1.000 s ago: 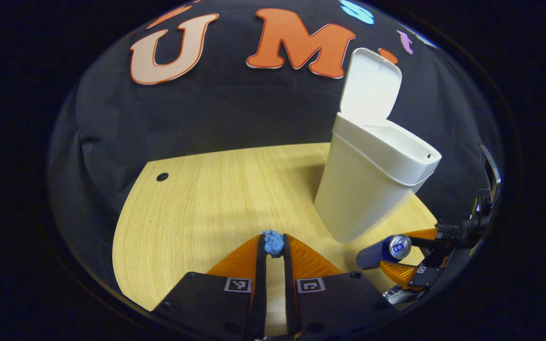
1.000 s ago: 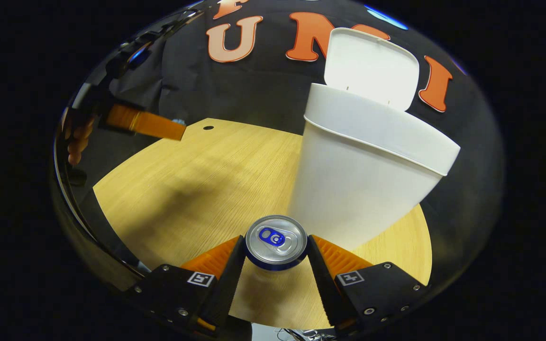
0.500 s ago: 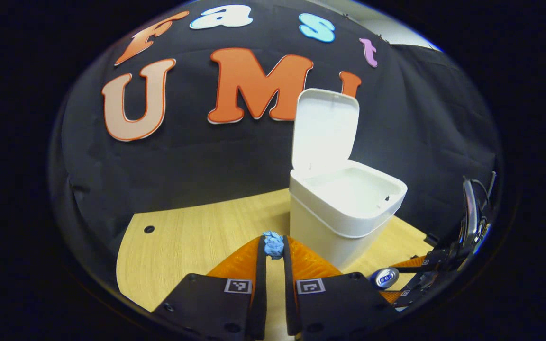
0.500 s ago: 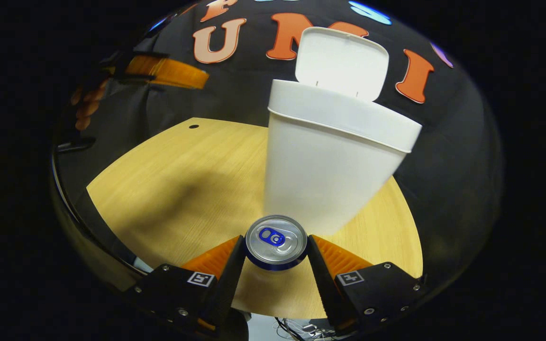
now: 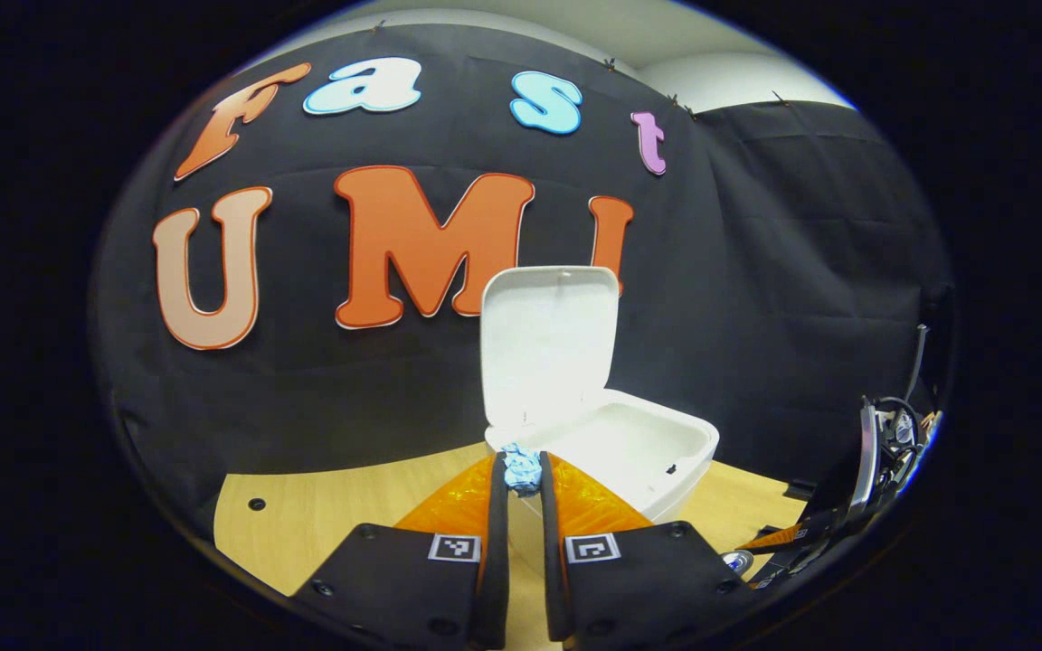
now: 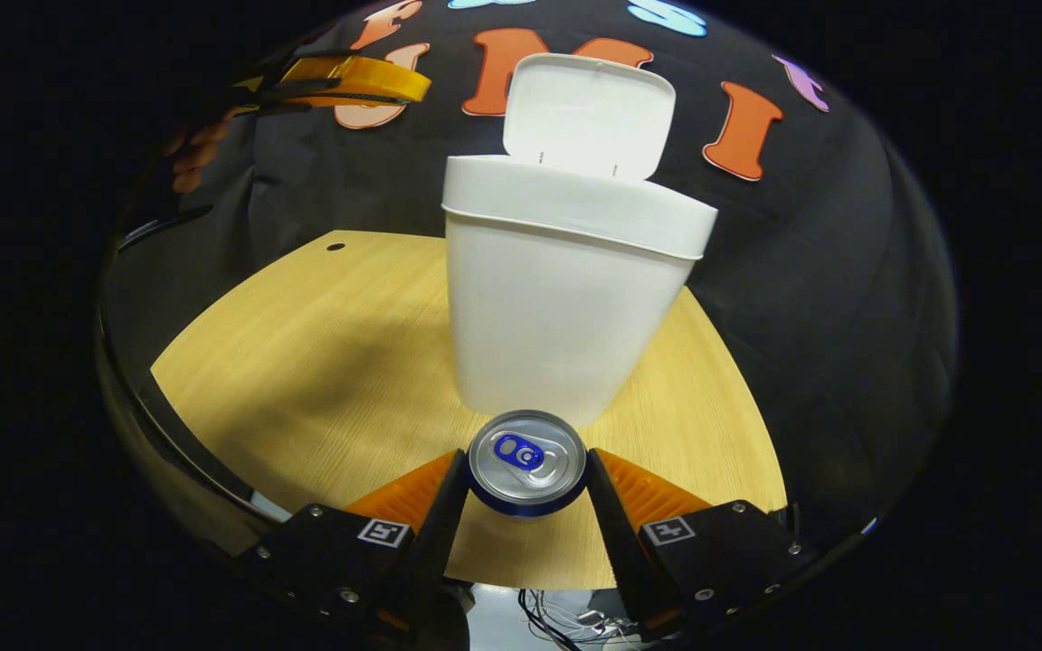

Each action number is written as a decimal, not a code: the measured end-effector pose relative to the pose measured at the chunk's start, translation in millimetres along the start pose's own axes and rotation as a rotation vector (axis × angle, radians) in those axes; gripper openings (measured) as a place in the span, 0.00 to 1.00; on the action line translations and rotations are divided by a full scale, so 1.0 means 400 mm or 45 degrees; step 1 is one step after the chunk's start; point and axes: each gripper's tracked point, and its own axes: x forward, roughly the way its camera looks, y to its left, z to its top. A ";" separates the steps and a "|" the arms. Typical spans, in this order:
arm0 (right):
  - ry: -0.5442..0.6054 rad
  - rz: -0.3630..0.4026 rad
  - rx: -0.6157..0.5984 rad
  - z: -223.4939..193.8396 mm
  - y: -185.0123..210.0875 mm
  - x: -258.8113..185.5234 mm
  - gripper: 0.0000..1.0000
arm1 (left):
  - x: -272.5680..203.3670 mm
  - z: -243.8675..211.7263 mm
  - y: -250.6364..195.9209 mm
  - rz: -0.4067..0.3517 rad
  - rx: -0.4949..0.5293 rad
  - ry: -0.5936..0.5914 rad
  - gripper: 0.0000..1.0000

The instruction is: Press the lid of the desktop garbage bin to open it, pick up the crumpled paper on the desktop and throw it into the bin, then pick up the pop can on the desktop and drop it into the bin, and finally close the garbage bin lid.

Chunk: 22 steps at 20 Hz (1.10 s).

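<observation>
Left hand-held gripper [image 5: 521, 479] pinched the paper [image 5: 521, 468] just short of the bin's [image 6: 557, 307] open mouth, lid [image 5: 548, 344] up; right hand-held gripper [image 6: 525, 475] clamped the can [image 6: 526, 459] lower, before the bin.

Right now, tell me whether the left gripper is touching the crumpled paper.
Touching. In the left gripper view, the left gripper has both fingers closed against the crumpled paper, pinching it at their tips, held up in front of the open bin.
</observation>
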 end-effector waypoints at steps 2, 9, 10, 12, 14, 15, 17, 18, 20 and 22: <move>-0.008 -0.022 0.022 0.001 -0.019 -0.007 0.78 | 0.009 0.006 -0.021 -0.039 -0.006 -0.009 0.20; -0.033 -0.094 0.123 0.011 -0.065 -0.027 0.78 | 0.026 -0.008 -0.082 -0.169 -0.001 0.034 0.20; -0.036 -0.108 0.130 0.010 -0.071 -0.034 0.78 | 0.021 -0.011 -0.090 -0.182 -0.004 0.047 0.20; -0.050 -0.128 0.139 0.019 -0.083 -0.040 0.78 | 0.022 -0.020 -0.098 -0.204 0.003 0.067 0.22; -0.066 -0.143 0.153 0.037 -0.097 -0.049 0.78 | 0.021 -0.024 -0.105 -0.224 0.016 0.072 0.24; -0.077 -0.156 0.159 0.049 -0.108 -0.054 0.78 | 0.027 -0.029 -0.108 -0.232 0.023 0.076 0.26; -0.101 -0.175 0.158 0.074 -0.129 -0.059 0.78 | 0.025 -0.037 -0.110 -0.242 0.041 0.092 0.32; -0.113 -0.185 0.155 0.086 -0.139 -0.067 0.78 | 0.025 -0.041 -0.109 -0.245 0.050 0.096 0.35; -0.138 -0.207 0.153 0.109 -0.161 -0.077 0.78 | 0.020 -0.050 -0.109 -0.251 0.058 0.114 0.41; -0.162 -0.222 0.153 0.129 -0.175 -0.089 0.78 | 0.018 -0.053 -0.107 -0.250 0.063 0.120 0.48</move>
